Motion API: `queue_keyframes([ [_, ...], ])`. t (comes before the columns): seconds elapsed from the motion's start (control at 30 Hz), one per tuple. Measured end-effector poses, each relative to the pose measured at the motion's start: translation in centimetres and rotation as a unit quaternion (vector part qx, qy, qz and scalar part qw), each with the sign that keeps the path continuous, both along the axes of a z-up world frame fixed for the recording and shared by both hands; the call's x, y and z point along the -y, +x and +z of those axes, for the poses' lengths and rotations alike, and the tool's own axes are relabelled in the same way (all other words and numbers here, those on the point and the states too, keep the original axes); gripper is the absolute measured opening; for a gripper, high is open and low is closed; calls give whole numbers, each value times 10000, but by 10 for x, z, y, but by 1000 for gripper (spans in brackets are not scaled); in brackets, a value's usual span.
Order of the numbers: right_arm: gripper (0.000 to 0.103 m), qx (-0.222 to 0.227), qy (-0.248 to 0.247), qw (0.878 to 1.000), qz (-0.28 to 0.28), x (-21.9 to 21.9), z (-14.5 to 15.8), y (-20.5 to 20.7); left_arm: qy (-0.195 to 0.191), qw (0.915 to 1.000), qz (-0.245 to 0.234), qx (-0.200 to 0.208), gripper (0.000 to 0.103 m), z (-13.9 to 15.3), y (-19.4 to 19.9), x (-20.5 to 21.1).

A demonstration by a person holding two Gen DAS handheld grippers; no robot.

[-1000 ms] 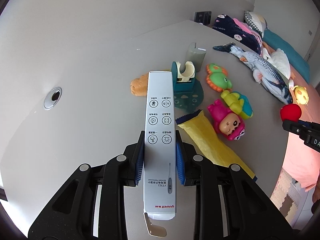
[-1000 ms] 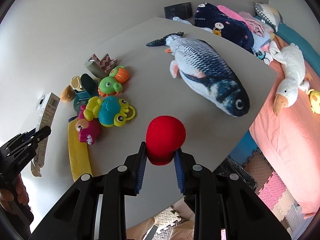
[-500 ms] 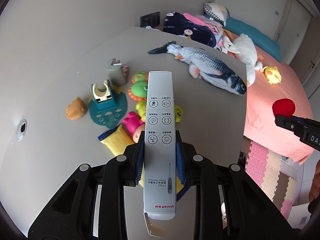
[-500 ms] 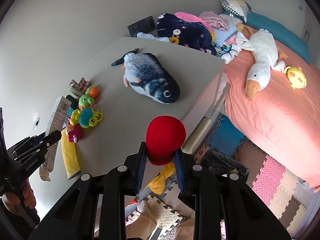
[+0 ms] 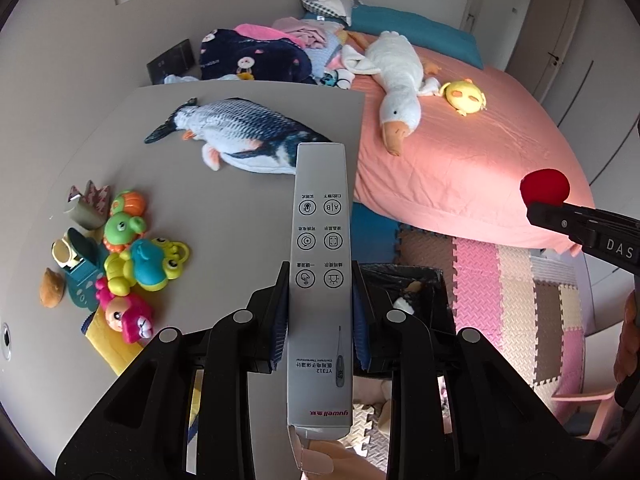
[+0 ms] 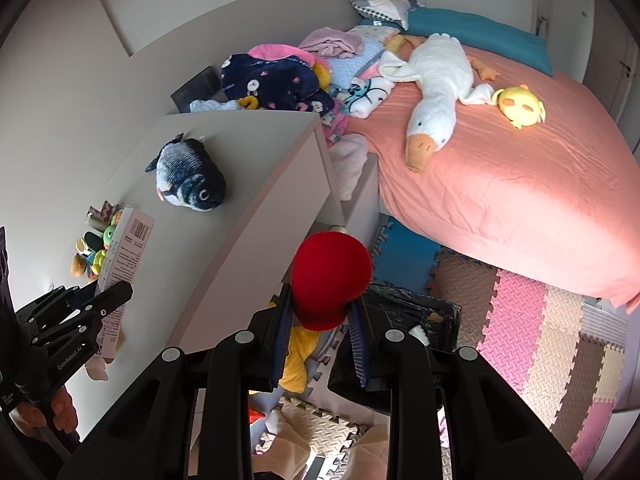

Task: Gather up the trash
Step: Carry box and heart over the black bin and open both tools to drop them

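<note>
A: So, which way does the thermometer box (image 5: 320, 280) run?
B: Lengthwise along the left gripper (image 5: 320, 320), far end toward twelve o'clock, open flap toward six; the jaws are clamped on its long sides.
A: And the right gripper (image 6: 318, 320)?
B: Its jaws pinch a red ball (image 6: 330, 280) above the black trash bin (image 6: 416, 312), off the counter (image 6: 248, 184) edge.
</note>
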State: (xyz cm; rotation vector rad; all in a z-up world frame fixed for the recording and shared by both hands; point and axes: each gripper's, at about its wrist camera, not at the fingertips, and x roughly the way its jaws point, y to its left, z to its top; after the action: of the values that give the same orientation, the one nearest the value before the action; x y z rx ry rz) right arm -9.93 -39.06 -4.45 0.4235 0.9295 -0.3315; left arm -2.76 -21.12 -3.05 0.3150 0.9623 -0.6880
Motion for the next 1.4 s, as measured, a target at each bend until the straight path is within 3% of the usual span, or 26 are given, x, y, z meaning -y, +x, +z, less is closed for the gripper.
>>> queue_keyframes([
  [0.6,28,86,38,9943,-1066,62,4,-77,117,9899,-1406,-104,27,-3,-51,98],
  [1.03,28,94,36,9948,-1017,90,7,-87,177,9829,-1769,-473,27,-16,-73,132],
  [1.07,37,86,-4,9947,-1021,91,8,-86,223,9829,-1769,-469,40,-18,-74,133],
  [1.1,67,43,-88,9942,-1070,93,9,-86,282,9836,-1733,-419,80,-19,-74,134],
  [1.13,82,30,-172,9933,-1143,95,10,-87,348,9850,-1663,-294,98,-18,-75,134],
  [1.17,90,80,-258,9922,-1220,96,12,-89,358,9861,-1617,-130,97,-17,-76,133],
  [1.4,90,155,-513,9895,-1342,102,19,-92,495,9863,-1569,93,97,-13,-75,129],
])
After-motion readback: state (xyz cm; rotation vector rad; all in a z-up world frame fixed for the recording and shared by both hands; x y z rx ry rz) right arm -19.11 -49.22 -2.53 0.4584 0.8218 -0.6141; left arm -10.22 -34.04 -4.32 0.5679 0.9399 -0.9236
